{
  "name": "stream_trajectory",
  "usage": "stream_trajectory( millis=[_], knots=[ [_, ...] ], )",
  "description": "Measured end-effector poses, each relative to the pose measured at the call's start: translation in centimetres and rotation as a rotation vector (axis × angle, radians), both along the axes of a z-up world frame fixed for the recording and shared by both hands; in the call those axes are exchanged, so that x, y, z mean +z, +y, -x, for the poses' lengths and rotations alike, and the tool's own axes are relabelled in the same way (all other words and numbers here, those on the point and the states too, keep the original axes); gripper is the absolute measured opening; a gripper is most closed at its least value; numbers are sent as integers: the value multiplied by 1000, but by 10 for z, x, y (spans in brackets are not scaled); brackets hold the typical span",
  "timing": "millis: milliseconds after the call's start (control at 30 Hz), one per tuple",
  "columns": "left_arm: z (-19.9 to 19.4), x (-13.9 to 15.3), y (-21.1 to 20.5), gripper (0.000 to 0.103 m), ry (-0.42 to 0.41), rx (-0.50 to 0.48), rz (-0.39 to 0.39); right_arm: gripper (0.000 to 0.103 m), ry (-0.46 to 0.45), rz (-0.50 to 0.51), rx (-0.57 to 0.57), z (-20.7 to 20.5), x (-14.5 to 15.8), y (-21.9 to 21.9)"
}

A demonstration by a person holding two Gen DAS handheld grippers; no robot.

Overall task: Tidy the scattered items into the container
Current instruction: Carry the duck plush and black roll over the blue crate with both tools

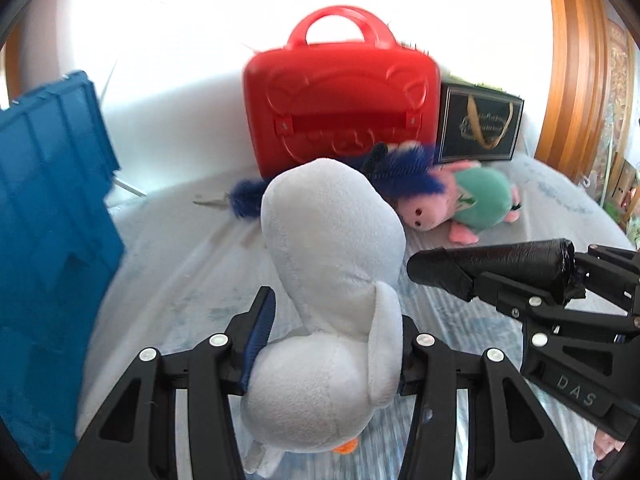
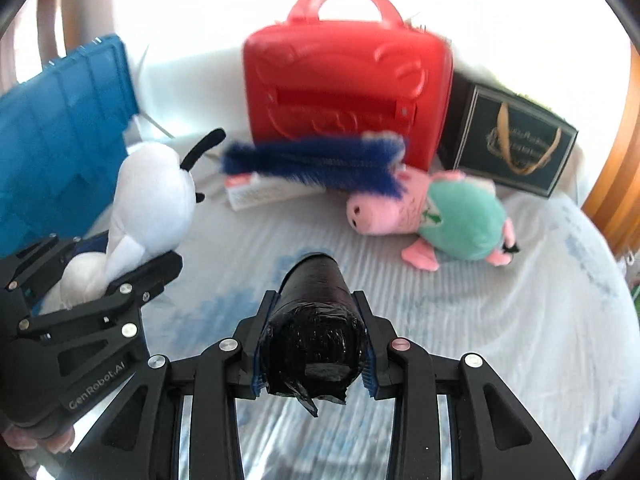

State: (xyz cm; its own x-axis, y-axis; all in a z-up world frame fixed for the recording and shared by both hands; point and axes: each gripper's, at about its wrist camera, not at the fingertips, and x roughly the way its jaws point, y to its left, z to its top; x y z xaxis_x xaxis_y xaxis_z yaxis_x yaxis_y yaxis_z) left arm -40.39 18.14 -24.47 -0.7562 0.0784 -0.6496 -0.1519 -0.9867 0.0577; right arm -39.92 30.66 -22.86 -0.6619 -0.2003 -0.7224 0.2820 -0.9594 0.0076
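Gripping one white plush (image 1: 332, 280) at lower centre of the left view, the left gripper (image 1: 332, 320) has its fingers closed on the toy's body. The right gripper (image 2: 312, 344) clamps one black roll (image 2: 312, 320) between its fingers, low in the right view. Beyond them on the bed (image 2: 480, 320) lie one pink plush (image 2: 436, 216) and one blue brush (image 2: 316, 160). At the left edge stands one blue crate (image 1: 48, 220); behind stand one red case (image 1: 340, 108) and one dark bag (image 1: 480, 124).
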Motion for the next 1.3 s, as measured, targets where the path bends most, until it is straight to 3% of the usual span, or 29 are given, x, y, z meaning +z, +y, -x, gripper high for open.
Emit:
stream_trajectory(
  millis=[433, 733, 1033, 1300],
  knots=[
    [-78, 102, -35, 48, 111, 81, 2, 35, 144, 28, 86, -66, 118, -35],
    [-133, 183, -99, 48, 214, 220, 20, 35, 269, 60, 229, -114, 200, -89],
    [-196, 240, -224, 48, 292, 403, 55, 35, 357, 114, 408, -167, 257, -207],
    [-219, 233, -370, 48, 205, 491, 62, 35, 311, 147, 510, -202, 256, -347]
  ],
)
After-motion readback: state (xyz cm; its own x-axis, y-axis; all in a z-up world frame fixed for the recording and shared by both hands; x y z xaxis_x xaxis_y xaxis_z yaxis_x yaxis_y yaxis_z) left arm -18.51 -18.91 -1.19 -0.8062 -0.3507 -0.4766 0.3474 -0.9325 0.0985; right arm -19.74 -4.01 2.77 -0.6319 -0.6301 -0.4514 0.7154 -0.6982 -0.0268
